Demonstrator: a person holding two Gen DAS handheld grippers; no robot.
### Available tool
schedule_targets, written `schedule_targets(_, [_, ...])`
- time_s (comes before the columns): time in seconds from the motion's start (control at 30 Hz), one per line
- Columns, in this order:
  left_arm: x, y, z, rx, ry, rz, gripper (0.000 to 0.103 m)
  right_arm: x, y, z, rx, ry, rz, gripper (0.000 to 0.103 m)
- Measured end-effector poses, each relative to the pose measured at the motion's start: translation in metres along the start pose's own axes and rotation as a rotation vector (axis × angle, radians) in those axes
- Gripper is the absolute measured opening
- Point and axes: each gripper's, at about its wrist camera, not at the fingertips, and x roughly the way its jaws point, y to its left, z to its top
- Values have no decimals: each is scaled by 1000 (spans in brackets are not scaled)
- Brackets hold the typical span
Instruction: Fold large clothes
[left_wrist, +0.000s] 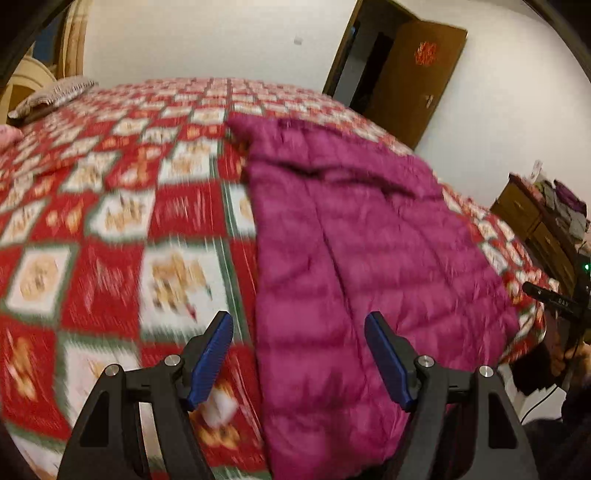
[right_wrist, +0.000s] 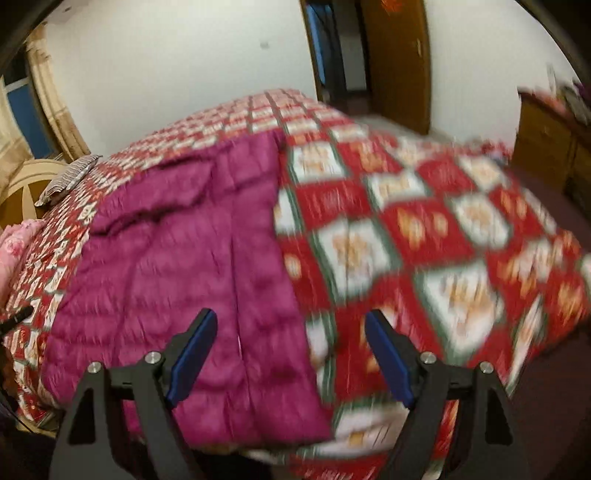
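A magenta quilted down jacket (left_wrist: 354, 258) lies flat and lengthwise on a bed with a red, white and green patterned cover (left_wrist: 110, 221). My left gripper (left_wrist: 299, 325) is open and empty, above the jacket's near left edge. In the right wrist view the jacket (right_wrist: 192, 277) fills the left half, on the bed cover (right_wrist: 424, 240). My right gripper (right_wrist: 291, 321) is open and empty, above the jacket's near right edge. The right gripper's black body (left_wrist: 554, 299) shows at the far right of the left wrist view. Both views are motion-blurred.
A striped pillow (left_wrist: 55, 94) and pink bedding (right_wrist: 14, 240) lie at the head of the bed on the left. A brown door (left_wrist: 413, 77) stands open in the white far wall. A wooden dresser (left_wrist: 539, 221) with clutter stands to the right.
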Motion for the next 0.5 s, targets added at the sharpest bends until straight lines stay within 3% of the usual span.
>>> schedule_targets(0.17, [13, -1, -24, -19, 67, 1, 74, 17, 3, -21, -45, 57, -22, 84])
schedule_targets(0.37, [9, -7, -40, 16, 57, 24, 74, 42, 7, -37, -83, 141, -15, 84])
schedule_targets(0.4, [7, -7, -42, 15, 54, 17, 74, 43, 8, -40, -96, 155, -1, 77])
schedule_targets(0.43, [5, -8, -45, 12, 52, 6, 74, 45, 10, -42, -104, 172, 14, 64])
schedule_targets(0.5, [4, -9, -51, 9, 49, -5, 74, 49, 13, -46, -117, 203, 43, 55])
